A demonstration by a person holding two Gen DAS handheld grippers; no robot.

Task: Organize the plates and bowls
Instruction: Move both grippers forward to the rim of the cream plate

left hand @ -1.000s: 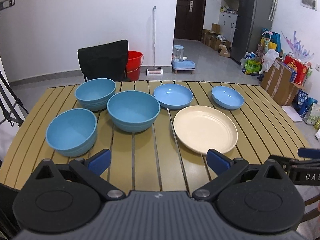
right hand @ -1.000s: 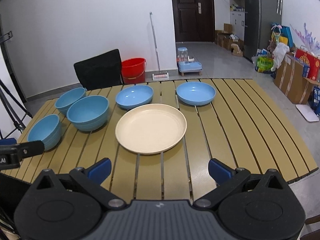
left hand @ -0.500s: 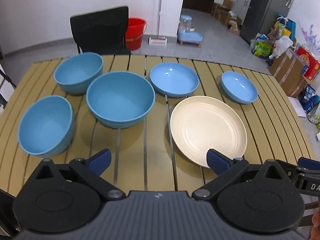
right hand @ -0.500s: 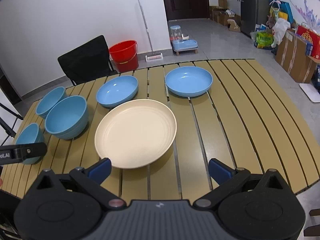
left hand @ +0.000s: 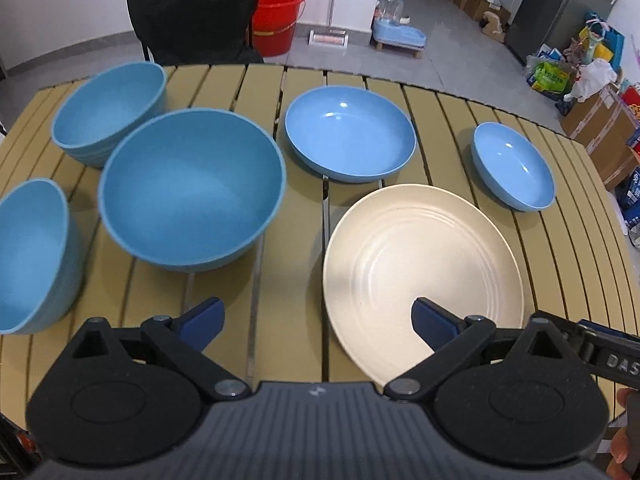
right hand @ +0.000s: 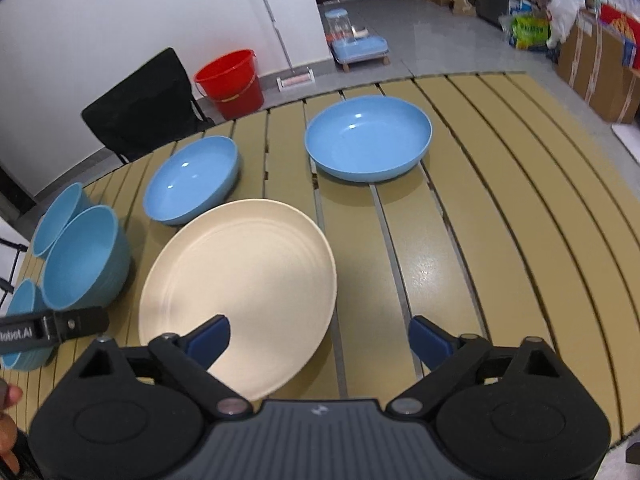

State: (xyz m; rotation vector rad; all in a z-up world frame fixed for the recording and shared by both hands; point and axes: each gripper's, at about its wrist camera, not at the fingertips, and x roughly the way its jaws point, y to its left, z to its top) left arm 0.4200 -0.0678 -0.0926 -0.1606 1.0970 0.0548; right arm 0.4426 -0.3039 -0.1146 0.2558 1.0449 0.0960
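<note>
On the slatted yellow table lies a cream plate, also in the right wrist view. Behind it sit two shallow blue plates. Three blue bowls stand at the left: a large one, one behind it and a near one. My left gripper is open and empty, its right finger over the cream plate's near edge. My right gripper hangs over the cream plate's near right rim. Its jaws are closing and the pads touch nothing.
A black chair and a red bucket stand beyond the table's far edge. A pet water feeder and cardboard boxes sit on the floor. The table's right half holds no dishes.
Both grippers have moved forward and down toward the dishes and tipped downward, so the plates and bowls look larger. The right gripper's fingers stand slightly closer together.
</note>
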